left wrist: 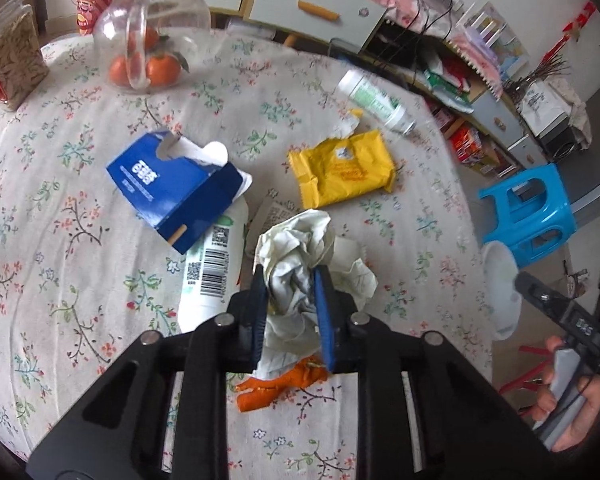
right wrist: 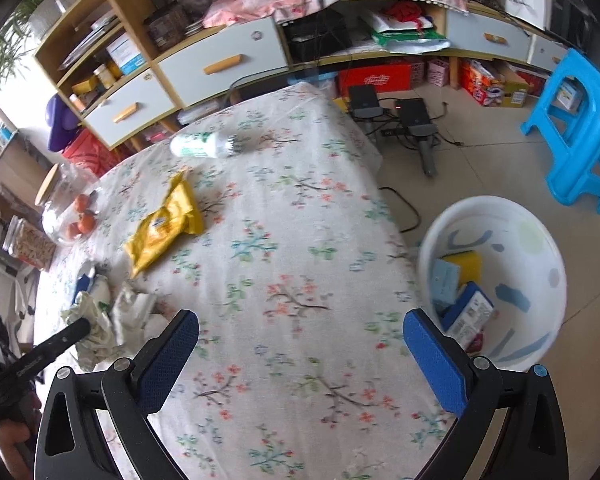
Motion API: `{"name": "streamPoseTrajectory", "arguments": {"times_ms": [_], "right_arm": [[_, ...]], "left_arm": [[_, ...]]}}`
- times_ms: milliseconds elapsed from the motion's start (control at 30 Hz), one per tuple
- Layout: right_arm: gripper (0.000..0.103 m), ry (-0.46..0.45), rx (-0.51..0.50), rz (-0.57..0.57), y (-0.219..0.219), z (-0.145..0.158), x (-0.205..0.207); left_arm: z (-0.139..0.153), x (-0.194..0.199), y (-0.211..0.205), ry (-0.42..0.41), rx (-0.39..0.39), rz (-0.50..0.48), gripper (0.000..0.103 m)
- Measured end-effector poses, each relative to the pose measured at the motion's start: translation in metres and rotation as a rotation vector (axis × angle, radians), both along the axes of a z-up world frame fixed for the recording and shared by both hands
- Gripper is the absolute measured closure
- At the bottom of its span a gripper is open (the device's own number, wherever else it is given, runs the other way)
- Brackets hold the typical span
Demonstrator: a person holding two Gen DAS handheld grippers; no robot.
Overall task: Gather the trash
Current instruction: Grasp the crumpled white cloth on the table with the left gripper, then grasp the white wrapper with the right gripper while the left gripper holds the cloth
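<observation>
Left gripper [left wrist: 290, 312] clamped on crumpled paper wad [left wrist: 300, 256], blue pads pressed into both sides of it, above the floral-cloth surface [left wrist: 80, 240]. Orange peel [left wrist: 278, 386] just under/near side of wad, lying on cloth. White bottle w/ barcode [left wrist: 212, 276] lying flat just left of wad; blue tissue box [left wrist: 176, 184] resting partly on bottle's far end, tilted. Yellow pouch [left wrist: 342, 168] beyond wad, apart from it. Clear bottle w/ green label [left wrist: 374, 100] on its side, farther still, near far edge. Glass jar w/ wooden lid [left wrist: 152, 28] far left of wad, oranges behind/inside, cannot tell which.

Right gripper [right wrist: 300, 344] wide open, nothing btwn pads, over bare cloth right of wad [right wrist: 96, 320]. White bin [right wrist: 496, 276] on floor, right of wad past surface edge; small boxes + yellow item inside. Blue stool [right wrist: 580, 128] beyond bin.
</observation>
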State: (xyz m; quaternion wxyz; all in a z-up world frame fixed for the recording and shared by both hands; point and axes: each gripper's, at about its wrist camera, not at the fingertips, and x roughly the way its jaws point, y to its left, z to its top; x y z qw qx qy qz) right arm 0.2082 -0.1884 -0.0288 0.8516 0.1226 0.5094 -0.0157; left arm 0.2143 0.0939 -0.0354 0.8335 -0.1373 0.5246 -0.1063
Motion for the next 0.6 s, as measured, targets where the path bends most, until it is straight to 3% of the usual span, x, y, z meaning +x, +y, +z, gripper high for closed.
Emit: {"name": "streamPoseTrajectory", "arguments": {"times_ms": [233,467,600], "right_arm": [[0.0,0.021,0.021,0.057,0.049,-0.008,0.012],[0.0,0.052,0.038,0.161,0.111,-0.023,0.025],[0.0,0.082,-0.001,0.233,0.146,-0.037,0.035]], "left_arm": [[0.03,-0.029,0.032,-0.111,-0.017,0.044,0.079],[0.025,-0.042,0.071,-0.103,0.015,0.112,0.079],[0.018,-0.051,0.094,-0.082,0.032,0.14,0.079]]}}
